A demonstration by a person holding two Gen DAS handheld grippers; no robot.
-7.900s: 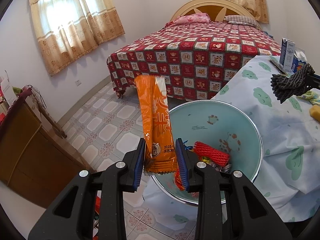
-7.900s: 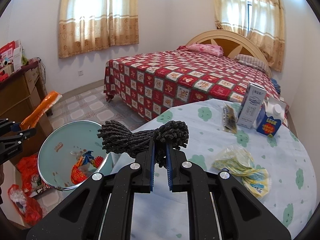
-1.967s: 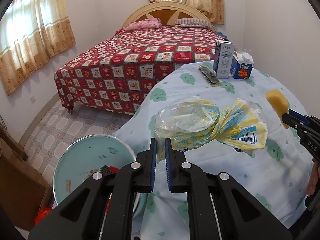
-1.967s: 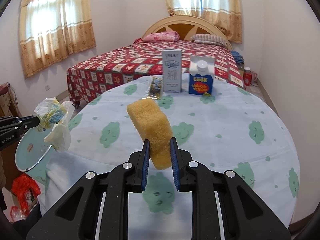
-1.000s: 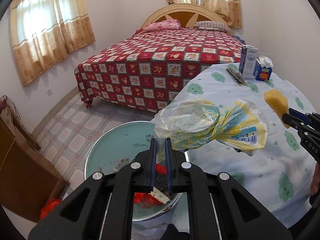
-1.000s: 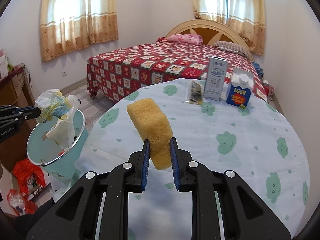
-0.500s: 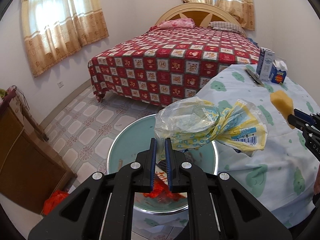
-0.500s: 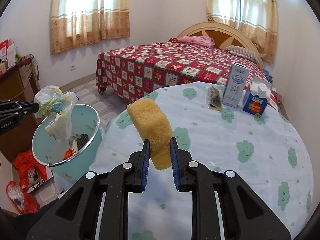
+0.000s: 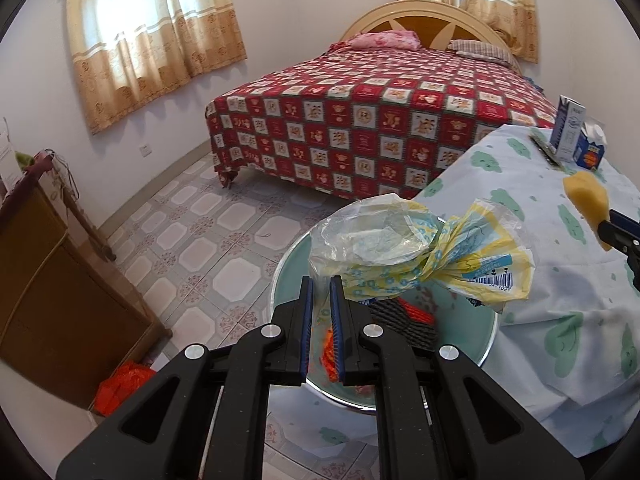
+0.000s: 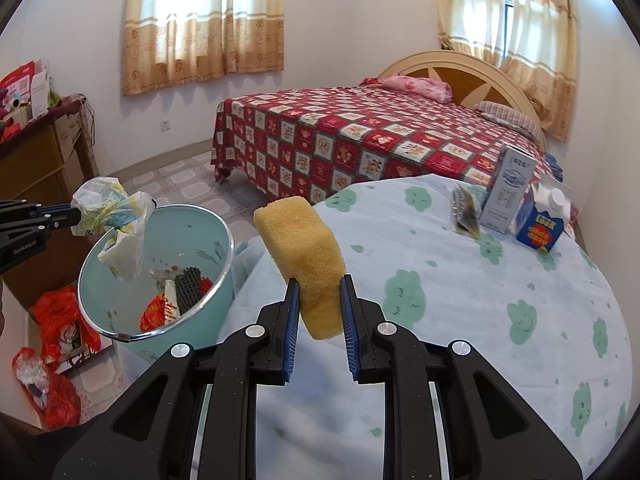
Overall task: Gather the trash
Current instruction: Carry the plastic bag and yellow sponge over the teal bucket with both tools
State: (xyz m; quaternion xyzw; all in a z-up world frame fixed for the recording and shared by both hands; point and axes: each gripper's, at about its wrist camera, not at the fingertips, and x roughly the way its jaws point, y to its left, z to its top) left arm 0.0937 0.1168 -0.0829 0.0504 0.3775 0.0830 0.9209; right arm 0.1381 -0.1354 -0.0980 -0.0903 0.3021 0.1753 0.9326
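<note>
My left gripper [image 9: 320, 286] is shut on a crumpled clear and yellow plastic bag [image 9: 416, 252], which hangs in the air over the mouth of a teal bin [image 9: 486, 344]. The right wrist view shows the same plastic bag [image 10: 114, 216] above the teal bin [image 10: 218, 248], with the left gripper [image 10: 74, 213] at the far left. Red wrappers and a dark bundle [image 10: 187, 284] lie inside the bin. My right gripper [image 10: 319, 284] is shut on a yellow sponge [image 10: 302, 248], held above the table's left edge. That sponge [image 9: 588, 200] shows at the right of the left wrist view.
The round table [image 10: 460, 292] has a pale cloth with green clouds; a grey carton [image 10: 508, 192], a blue carton [image 10: 540, 224] and a dark packet [image 10: 466, 208] stand at its far side. A red-quilted bed [image 10: 360, 144] is behind. A wooden cabinet [image 9: 44, 280] and red bags [image 10: 60, 328] flank the bin.
Both grippers have swung left. The plastic bag has travelled from the table's edge to over the bin's mouth, and the sponge has come closer to the table's left edge.
</note>
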